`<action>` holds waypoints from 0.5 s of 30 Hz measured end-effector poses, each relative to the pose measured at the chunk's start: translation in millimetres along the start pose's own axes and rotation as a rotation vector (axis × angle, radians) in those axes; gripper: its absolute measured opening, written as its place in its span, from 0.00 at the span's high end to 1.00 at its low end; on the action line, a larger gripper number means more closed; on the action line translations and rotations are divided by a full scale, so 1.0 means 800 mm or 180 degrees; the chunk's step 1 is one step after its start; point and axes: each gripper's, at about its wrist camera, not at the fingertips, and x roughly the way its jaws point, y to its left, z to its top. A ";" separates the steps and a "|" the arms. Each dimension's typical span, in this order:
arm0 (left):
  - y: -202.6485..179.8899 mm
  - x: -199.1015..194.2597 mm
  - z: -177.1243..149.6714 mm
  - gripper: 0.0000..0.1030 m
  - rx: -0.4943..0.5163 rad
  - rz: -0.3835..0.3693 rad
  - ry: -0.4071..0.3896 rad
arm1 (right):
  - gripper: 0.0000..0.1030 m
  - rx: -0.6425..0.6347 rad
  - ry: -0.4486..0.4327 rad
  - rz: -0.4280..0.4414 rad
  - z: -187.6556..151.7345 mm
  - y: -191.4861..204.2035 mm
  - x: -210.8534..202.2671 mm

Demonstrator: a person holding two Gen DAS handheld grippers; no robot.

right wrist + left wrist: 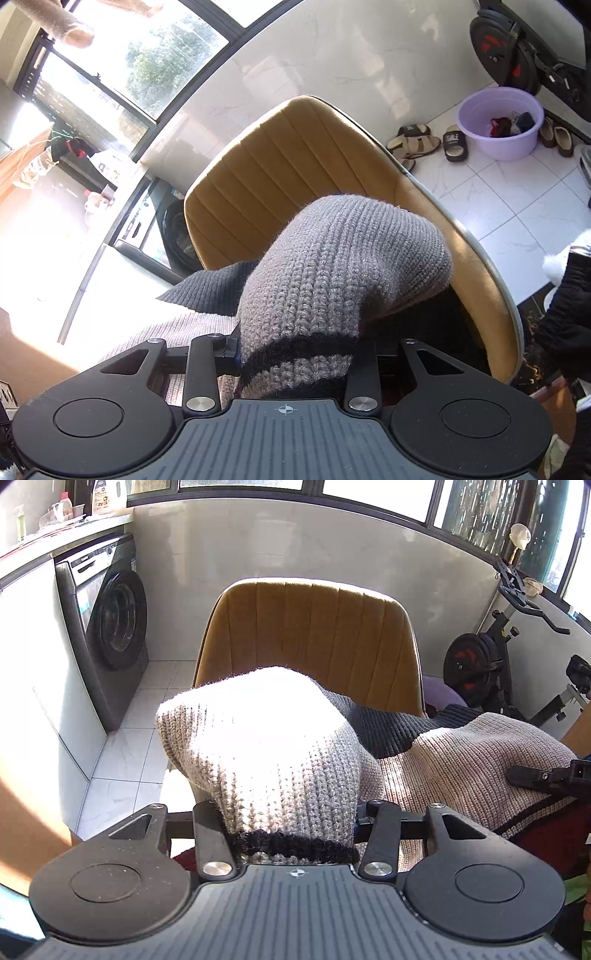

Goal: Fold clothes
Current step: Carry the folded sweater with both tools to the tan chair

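In the left wrist view, the left gripper [291, 812] is partly closed and pinches a fold of the grey knit sweater [266, 746], which bulges in front of the mustard chair [310, 627]. Left of the chair stands a washing machine [110, 627]; right of it, an exercise bike [480, 664].

In the right wrist view, the right gripper [295, 354] pinches the sweater's striped edge [306, 354] before the chair [280, 162]. Right of the chair are a purple basin [502, 144] and a slipper [455, 142]; its print is unreadable.

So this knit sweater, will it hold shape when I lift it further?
Probably not: the sweater droops in a soft hump over the left gripper, so expect sagging. Its chunky knit suggests some weight and good friction. The right gripper holds a bunched cuff, which may stretch.
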 end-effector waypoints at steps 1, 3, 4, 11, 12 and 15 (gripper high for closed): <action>0.006 0.016 0.008 0.54 -0.0045 0.0017 0.0002 | 0.69 -0.0055 0.0011 0.0002 0.012 0.002 0.020; 0.018 0.048 0.012 0.54 -0.0113 0.0068 0.0055 | 0.69 -0.0155 0.0049 0.0001 0.030 0.003 0.061; 0.025 0.064 0.013 0.54 -0.0145 0.0094 0.0082 | 0.69 -0.0190 0.0078 -0.0008 0.031 0.003 0.079; 0.049 0.176 -0.015 0.53 -0.0018 0.0361 0.0361 | 0.69 -0.0296 0.0323 -0.0153 0.012 -0.032 0.193; 0.049 0.194 -0.023 0.53 0.0042 0.0401 0.0418 | 0.69 -0.0291 0.0384 -0.0168 0.004 -0.043 0.208; 0.037 0.241 -0.050 0.53 0.0279 0.0489 0.0652 | 0.69 -0.0464 0.0690 -0.0460 -0.021 -0.071 0.251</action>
